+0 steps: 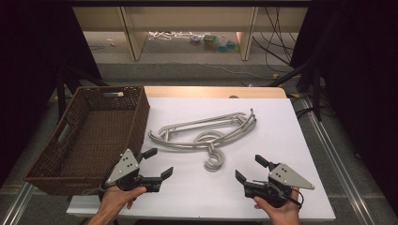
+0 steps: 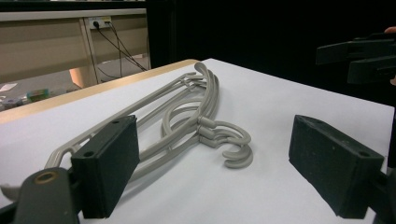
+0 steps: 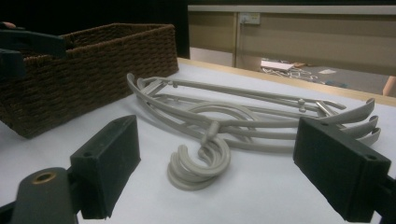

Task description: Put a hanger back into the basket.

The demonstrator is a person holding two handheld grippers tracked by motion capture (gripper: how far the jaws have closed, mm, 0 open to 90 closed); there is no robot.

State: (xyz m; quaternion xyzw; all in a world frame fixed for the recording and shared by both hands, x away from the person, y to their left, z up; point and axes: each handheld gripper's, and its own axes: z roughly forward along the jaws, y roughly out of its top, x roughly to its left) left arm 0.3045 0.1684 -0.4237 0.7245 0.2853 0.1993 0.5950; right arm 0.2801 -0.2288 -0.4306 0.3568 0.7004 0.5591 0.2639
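Hangers [image 1: 206, 133], grey plastic, lie stacked flat on the white table [image 1: 281, 140], just right of the brown wicker basket [image 1: 94, 131], hooks toward the person. Left gripper [image 1: 156, 166] and right gripper [image 1: 248, 168] hover near the hooks, jaws spread, holding nothing. Judgement: work barely begun; no hanger lifted, basket looks empty. No readable writing or brand anywhere.

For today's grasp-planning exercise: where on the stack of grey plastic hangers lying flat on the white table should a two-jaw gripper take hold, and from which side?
Probably at the hook necks of the stack of grey plastic hangers, where the hooks bunch together and point toward the person. The right gripper, open and nearest, could come from the person's side, low along the white table, closing across the bundle. The long arms spread apart, so they would be harder to clamp together.
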